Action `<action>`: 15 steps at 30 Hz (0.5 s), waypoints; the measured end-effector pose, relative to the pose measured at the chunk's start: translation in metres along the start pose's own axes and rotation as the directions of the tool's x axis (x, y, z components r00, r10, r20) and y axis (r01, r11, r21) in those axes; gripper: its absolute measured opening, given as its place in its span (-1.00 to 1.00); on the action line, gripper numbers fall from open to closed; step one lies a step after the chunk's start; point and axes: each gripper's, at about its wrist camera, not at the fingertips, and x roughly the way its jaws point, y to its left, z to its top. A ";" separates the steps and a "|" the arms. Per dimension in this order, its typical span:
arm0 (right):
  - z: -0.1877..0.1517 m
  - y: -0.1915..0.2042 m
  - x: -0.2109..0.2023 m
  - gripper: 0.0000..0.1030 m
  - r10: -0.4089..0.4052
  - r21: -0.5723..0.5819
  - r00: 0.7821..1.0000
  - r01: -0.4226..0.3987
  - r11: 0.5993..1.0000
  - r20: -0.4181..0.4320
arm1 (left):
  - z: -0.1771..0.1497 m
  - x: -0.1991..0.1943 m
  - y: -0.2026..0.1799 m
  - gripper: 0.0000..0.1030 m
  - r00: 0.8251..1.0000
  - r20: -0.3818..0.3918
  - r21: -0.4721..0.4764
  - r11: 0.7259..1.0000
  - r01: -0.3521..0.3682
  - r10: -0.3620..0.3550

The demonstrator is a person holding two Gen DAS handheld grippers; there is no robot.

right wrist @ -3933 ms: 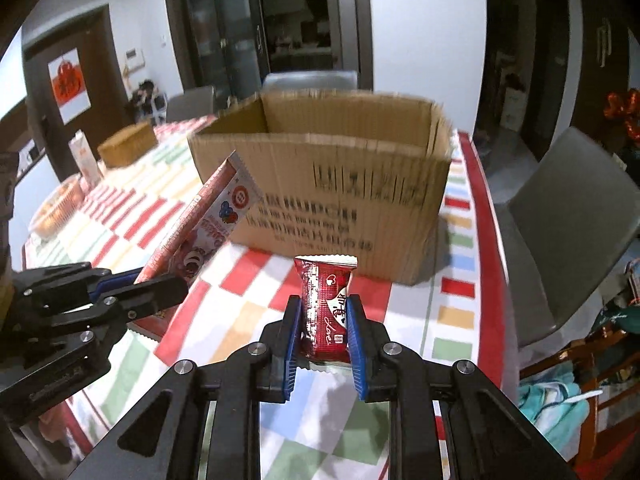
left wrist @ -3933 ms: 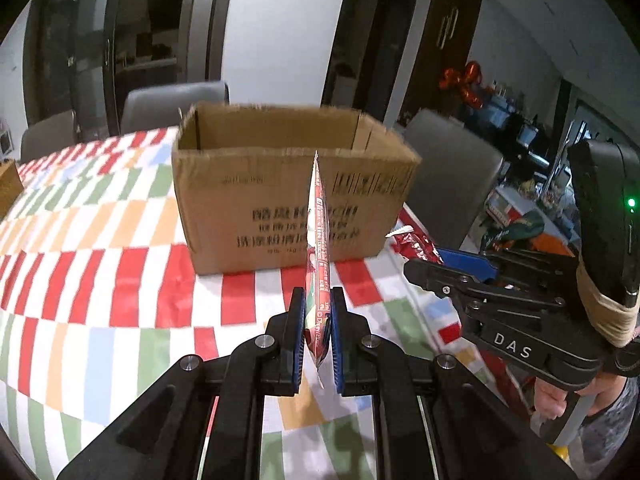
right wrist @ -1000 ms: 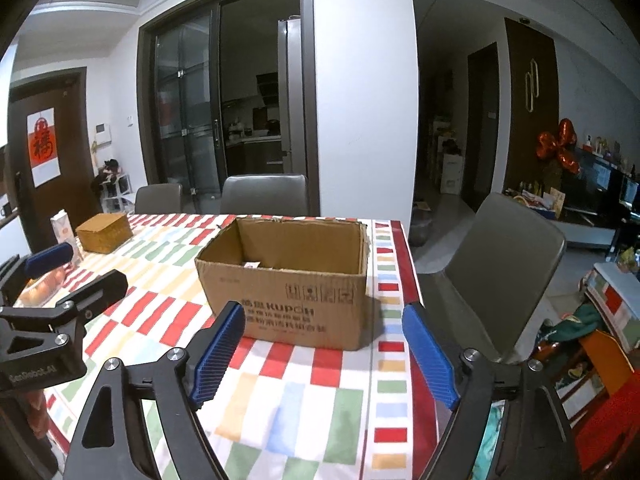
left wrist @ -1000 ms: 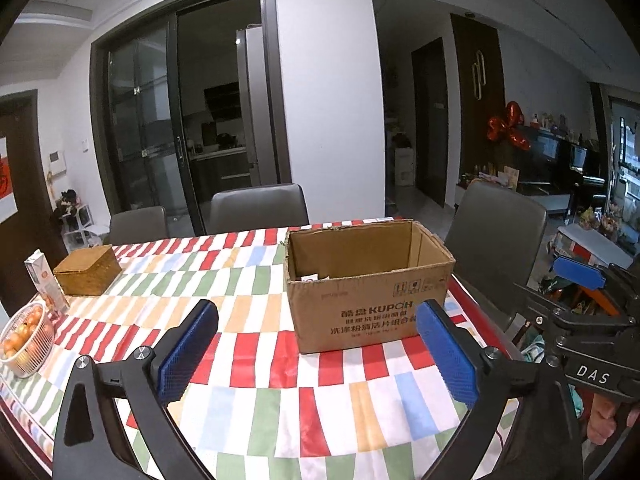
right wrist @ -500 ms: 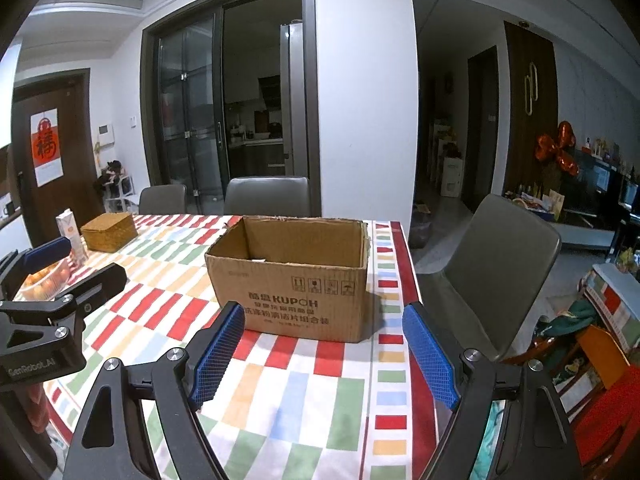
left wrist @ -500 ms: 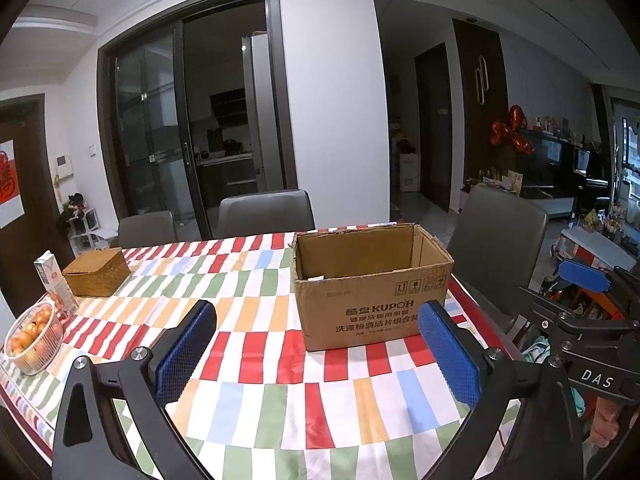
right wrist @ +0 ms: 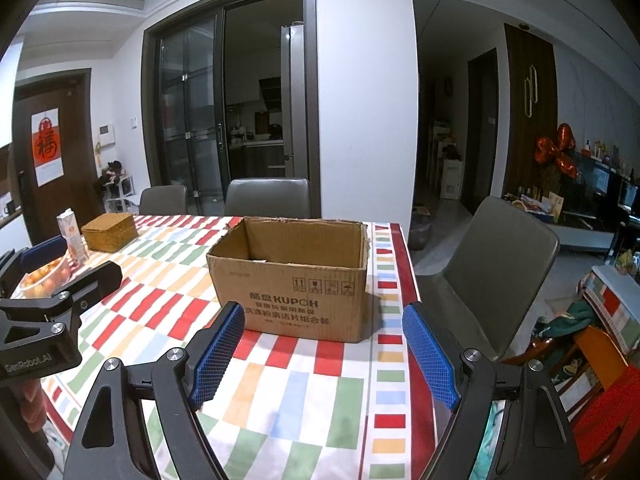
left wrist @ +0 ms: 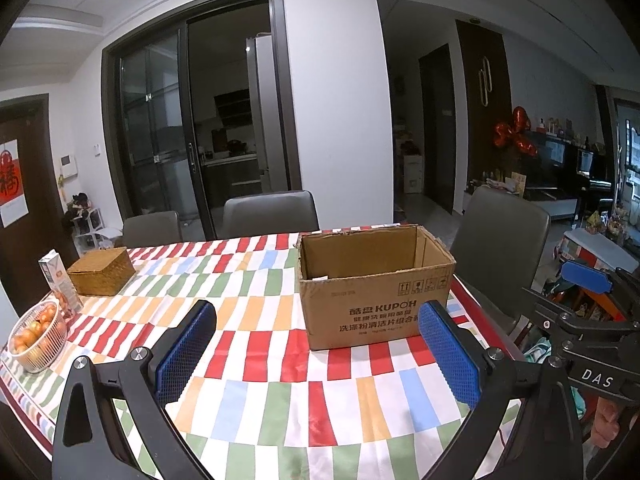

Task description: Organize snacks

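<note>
While both grippers hang above the near edge of the table (left wrist: 256, 364), the left gripper (left wrist: 316, 344) stands released, its blue pads wide apart with only the striped tablecloth (right wrist: 280, 376) between them. The right gripper (right wrist: 324, 344) is likewise spread wide and holds nothing. The cardboard box (left wrist: 376, 284) sits upright and open-topped on the cloth toward the table's right end, beyond the fingertips and apart from them. A pale corner of something shows just over its front rim; what lies inside cannot be told. At the far left of the table stand a woven box (left wrist: 101, 271), a carton (left wrist: 60, 284) and a wire basket of oranges (left wrist: 36, 336), well apart from the cardboard box. Grey chairs (right wrist: 500, 272) ring the table. In the right wrist view the left gripper shows at the left edge.
</note>
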 end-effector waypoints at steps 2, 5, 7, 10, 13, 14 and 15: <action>0.000 0.000 -0.001 0.59 0.000 0.000 1.000 0.000 1.000 0.000 | 0.000 0.000 0.000 1.00 1.000 0.000 -0.002 1.000 -0.002 0.002; 0.000 0.000 -0.001 0.59 0.001 0.000 1.000 -0.001 1.000 -0.002 | -0.001 0.000 0.000 1.00 1.000 0.000 -0.001 1.000 -0.002 0.002; 0.000 0.001 -0.002 0.59 0.001 0.000 1.000 -0.001 1.000 -0.005 | -0.001 0.000 0.000 1.00 1.000 0.000 -0.002 1.000 -0.006 0.006; 0.001 0.002 -0.001 0.59 0.000 -0.003 1.000 0.000 1.000 -0.008 | -0.003 0.002 0.000 1.00 1.000 -0.003 -0.002 1.000 -0.006 0.006; 0.001 0.002 -0.001 0.59 -0.001 -0.003 1.000 0.001 1.000 -0.008 | -0.003 0.002 0.000 1.00 1.000 -0.003 -0.004 1.000 -0.008 0.008; 0.001 0.002 0.000 0.59 -0.001 -0.003 1.000 0.001 1.000 -0.008 | -0.004 0.003 0.001 1.00 1.000 -0.004 -0.004 1.000 -0.008 0.008; 0.001 0.002 0.000 0.59 -0.001 -0.004 1.000 0.001 1.000 -0.008 | -0.004 0.003 0.001 1.00 1.000 -0.004 -0.005 1.000 -0.009 0.009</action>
